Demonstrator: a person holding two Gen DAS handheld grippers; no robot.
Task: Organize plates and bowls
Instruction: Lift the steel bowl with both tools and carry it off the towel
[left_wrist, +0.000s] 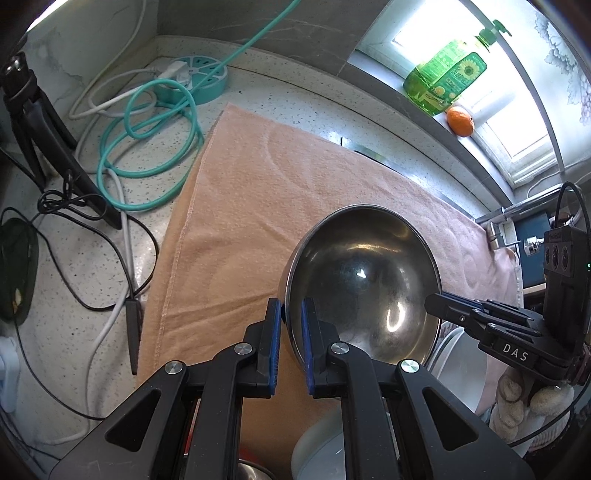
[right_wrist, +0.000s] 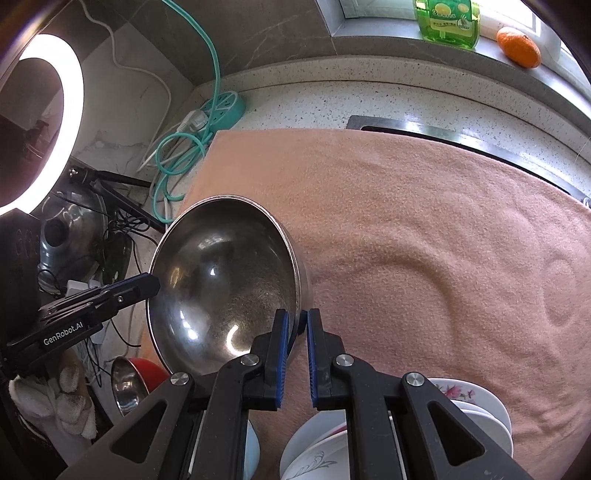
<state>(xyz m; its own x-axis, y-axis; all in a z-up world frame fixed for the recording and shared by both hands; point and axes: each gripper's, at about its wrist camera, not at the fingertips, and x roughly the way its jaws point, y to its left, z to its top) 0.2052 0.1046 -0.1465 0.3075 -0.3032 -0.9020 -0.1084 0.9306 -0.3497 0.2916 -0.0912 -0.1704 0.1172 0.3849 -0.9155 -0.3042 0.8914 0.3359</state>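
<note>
A large steel bowl (left_wrist: 362, 280) (right_wrist: 221, 288) hangs tilted over a peach towel (left_wrist: 251, 206) (right_wrist: 424, 240), gripped by its rim from two sides. My left gripper (left_wrist: 291, 310) is shut on the bowl's left rim, one pad inside and one outside. My right gripper (right_wrist: 297, 317) is shut on the opposite rim; in the left wrist view the right gripper (left_wrist: 436, 304) reaches the bowl from the right. In the right wrist view the left gripper (right_wrist: 151, 284) comes in from the left. White flowered bowls (right_wrist: 472, 398) are stacked below my right gripper. A white bowl (left_wrist: 325, 450) lies under my left one.
A small steel bowl (right_wrist: 127, 384) and a red bowl (right_wrist: 151, 373) sit at the lower left. A teal power strip (left_wrist: 199, 79), coiled cables (left_wrist: 147, 122) and a black tripod (left_wrist: 44, 122) crowd the counter's left. A detergent bottle (left_wrist: 447, 77) and an orange (left_wrist: 460, 121) stand on the sill. A faucet (left_wrist: 498, 229) is at the right.
</note>
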